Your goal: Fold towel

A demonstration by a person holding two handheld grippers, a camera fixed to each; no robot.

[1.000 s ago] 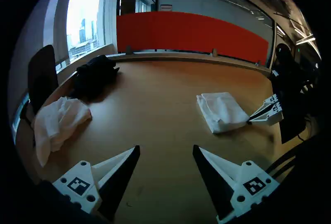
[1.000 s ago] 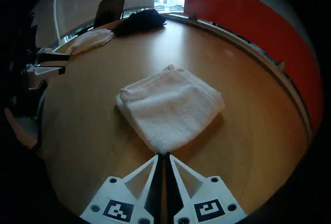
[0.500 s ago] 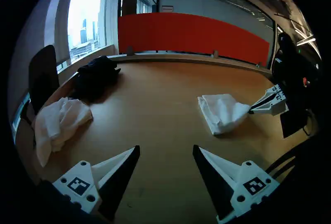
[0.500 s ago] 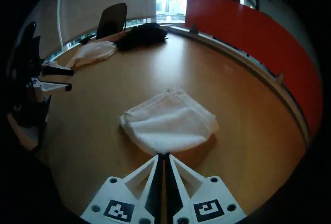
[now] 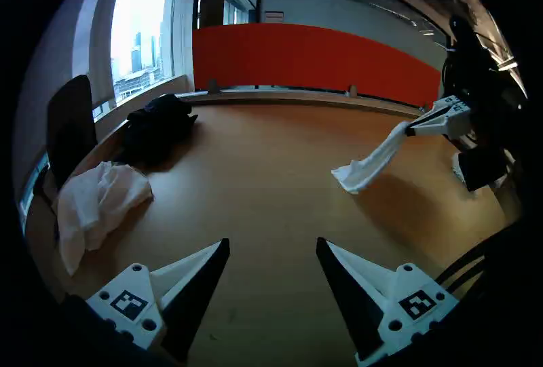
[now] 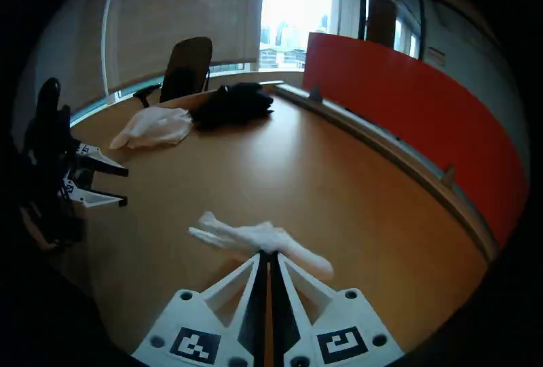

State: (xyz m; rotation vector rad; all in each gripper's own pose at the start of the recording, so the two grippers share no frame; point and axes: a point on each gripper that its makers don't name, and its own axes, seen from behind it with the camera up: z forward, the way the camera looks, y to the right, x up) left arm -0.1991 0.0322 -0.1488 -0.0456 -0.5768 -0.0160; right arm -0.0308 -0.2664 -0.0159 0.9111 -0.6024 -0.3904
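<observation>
Left tongs [image 5: 271, 240] gape empty above the brown wooden bench [image 5: 271, 157]; across it, right tongs [image 5: 411, 129] hold up a limp white cloth towel [image 5: 370, 163], lower end touching the wood. Right gripper view: those tongs pinched tight on it.

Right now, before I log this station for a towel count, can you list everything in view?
held towel: one, white, hanging from the right gripper, lower end at or near the table
crumpled towel: one, white, on the table edge near the chair
dark cloth: one, black, heaped on the table beyond the crumpled towel
table: one, brown wood
chair: one, dark, at the table edge by the window
partition: one, red, along the table's far side
window: one, bright, beyond the chair
left gripper: one, white and black, open, above bare table
right gripper: one, white and black, shut on the held towel
</observation>
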